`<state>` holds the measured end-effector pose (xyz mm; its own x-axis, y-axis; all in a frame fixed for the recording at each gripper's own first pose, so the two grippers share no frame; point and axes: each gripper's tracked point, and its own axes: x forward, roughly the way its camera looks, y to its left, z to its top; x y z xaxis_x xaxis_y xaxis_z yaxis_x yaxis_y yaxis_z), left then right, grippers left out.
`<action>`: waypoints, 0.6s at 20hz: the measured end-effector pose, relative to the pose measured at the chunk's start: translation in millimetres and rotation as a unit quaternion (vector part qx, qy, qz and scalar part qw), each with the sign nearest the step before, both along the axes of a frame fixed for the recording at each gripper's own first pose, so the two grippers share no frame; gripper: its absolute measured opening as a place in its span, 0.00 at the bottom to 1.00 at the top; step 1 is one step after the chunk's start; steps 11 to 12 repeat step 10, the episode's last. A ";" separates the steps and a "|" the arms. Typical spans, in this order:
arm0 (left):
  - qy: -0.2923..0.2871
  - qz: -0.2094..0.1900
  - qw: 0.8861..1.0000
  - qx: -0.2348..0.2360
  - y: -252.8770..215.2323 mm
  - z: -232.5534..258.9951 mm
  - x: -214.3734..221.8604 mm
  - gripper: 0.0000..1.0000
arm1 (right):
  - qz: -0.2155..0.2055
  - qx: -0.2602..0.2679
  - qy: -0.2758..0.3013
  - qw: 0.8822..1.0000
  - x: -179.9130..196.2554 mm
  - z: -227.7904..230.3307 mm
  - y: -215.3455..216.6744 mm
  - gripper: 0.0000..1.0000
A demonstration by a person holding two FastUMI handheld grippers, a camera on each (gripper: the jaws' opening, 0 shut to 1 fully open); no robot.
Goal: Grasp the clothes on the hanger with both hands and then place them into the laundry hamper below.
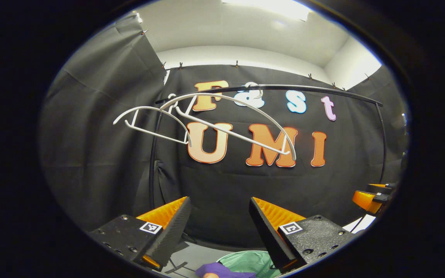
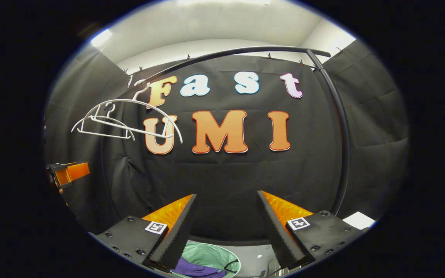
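- Left gripper: fingers spread wide, nothing between them, bottom centre of the left gripper view, pointing at the black cloth wall.
- Right gripper: same state, fingers apart and empty, bottom centre of the right gripper view.
- Each gripper also shows in the other's view: the right one as an orange-and-black shape at the right edge of the left gripper view, the left one at the left edge of the right gripper view. Too small there to read finger state.
- Hangers: two white ones, both bare, hanging tilted off the black rail. Upper left to centre in the left gripper view; upper left in the right gripper view.
- Rail runs as an arc across the top of both views, then bends down into a post at the right side of the right gripper view.
- Clothes: purple garment at the bottom edge of the left gripper view, low between the fingers, touching the green laundry hamper.
- In the right gripper view the purple fabric lies inside the hamper, bottom centre, partly hidden behind the left finger.
- Hamper rim is round, mint green.
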<state>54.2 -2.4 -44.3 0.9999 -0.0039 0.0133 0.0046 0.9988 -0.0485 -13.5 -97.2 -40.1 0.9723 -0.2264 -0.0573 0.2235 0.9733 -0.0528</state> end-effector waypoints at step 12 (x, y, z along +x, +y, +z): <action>-0.017 -0.002 1.000 0.008 -7.2 8.5 -1.6 0.92 | -0.003 0.003 0.000 1.000 -2.6 -2.6 -2.5 0.89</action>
